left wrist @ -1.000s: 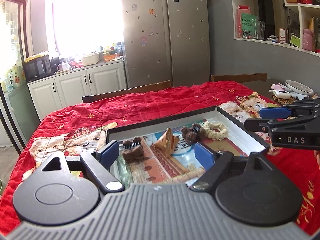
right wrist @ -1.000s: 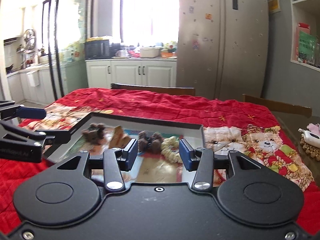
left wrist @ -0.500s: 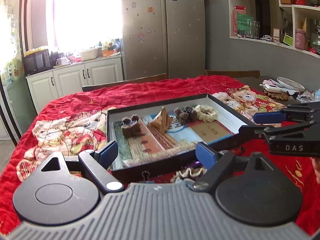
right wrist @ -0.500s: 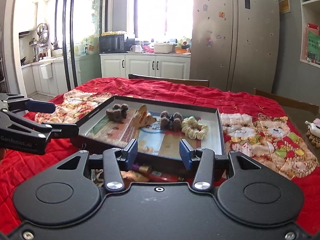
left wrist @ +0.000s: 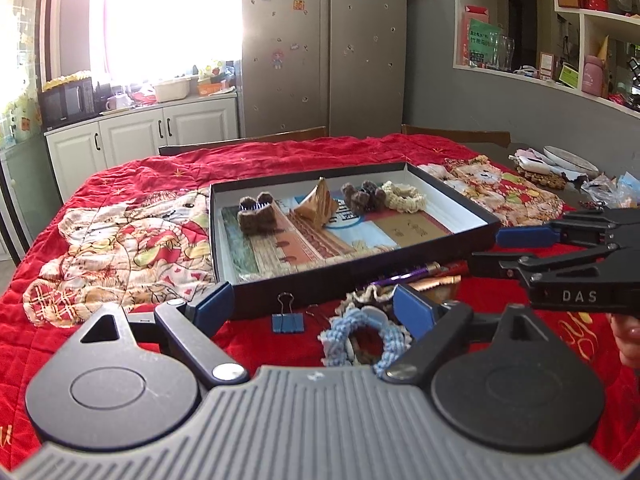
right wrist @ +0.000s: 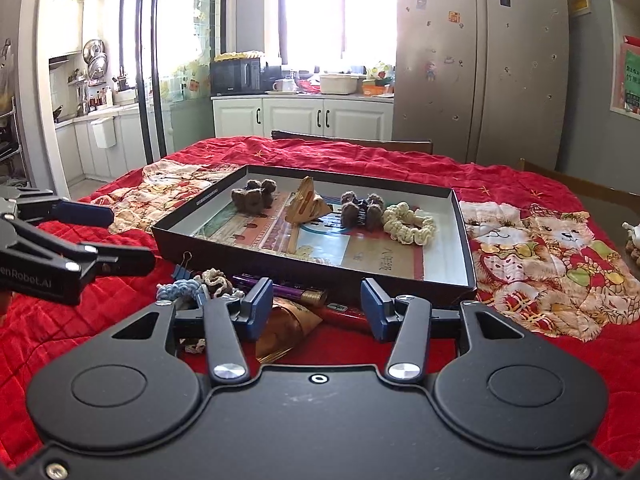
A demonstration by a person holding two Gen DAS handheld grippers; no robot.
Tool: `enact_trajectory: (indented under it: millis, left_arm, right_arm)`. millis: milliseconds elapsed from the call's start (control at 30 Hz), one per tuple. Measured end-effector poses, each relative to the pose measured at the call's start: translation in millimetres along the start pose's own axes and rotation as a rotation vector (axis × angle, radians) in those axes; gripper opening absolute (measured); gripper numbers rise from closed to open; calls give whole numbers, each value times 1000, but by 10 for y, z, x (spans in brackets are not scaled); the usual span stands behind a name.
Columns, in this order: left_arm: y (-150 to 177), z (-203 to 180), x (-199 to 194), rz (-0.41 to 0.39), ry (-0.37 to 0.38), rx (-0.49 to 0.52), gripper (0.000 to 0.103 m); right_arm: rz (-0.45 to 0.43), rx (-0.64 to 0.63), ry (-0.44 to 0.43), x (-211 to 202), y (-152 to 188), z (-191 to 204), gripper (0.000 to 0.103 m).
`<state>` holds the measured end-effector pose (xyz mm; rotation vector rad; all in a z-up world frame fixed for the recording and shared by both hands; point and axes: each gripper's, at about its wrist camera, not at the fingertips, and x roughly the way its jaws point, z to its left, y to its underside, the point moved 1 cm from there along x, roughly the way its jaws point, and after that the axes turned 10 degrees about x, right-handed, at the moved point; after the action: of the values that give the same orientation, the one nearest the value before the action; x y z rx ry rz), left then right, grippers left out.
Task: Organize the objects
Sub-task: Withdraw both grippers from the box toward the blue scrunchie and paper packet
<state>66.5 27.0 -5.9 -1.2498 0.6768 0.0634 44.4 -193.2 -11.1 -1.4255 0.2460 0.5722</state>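
A black box lid tray [left wrist: 360, 276] [right wrist: 312, 280] on the red quilt holds a brown furry hair clip [left wrist: 258, 216], a gold paper pyramid [left wrist: 316, 204], a second brown clip [left wrist: 362, 196] and a cream scrunchie [left wrist: 404, 196]. In front of the tray lie a blue binder clip [left wrist: 287, 322], a light blue scrunchie [left wrist: 362, 338], a beige scrunchie [right wrist: 216, 280], a purple pen [right wrist: 288, 290] and a gold wrapper [right wrist: 288, 328]. My left gripper [left wrist: 312, 308] is open and empty above the blue scrunchie. My right gripper [right wrist: 316, 304] is open and empty above the pen and wrapper.
The red quilted cloth [left wrist: 120, 232] covers the table. A plate and small clutter [left wrist: 568, 164] sit at the far right edge. Chair backs [right wrist: 352, 142] stand behind the table. Fridge, cabinets and shelves are beyond.
Both grippers have pulled back toward the near edge of the table. The loose items in front of the tray have come into view. Both stay open.
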Motion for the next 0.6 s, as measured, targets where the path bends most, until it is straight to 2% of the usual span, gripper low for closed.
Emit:
enact_trajectory:
  millis: [600]
  left_arm:
    - [135,-63,56,19,49,11,93]
  right_arm:
    - [11,-8,-4,37,51,42,50]
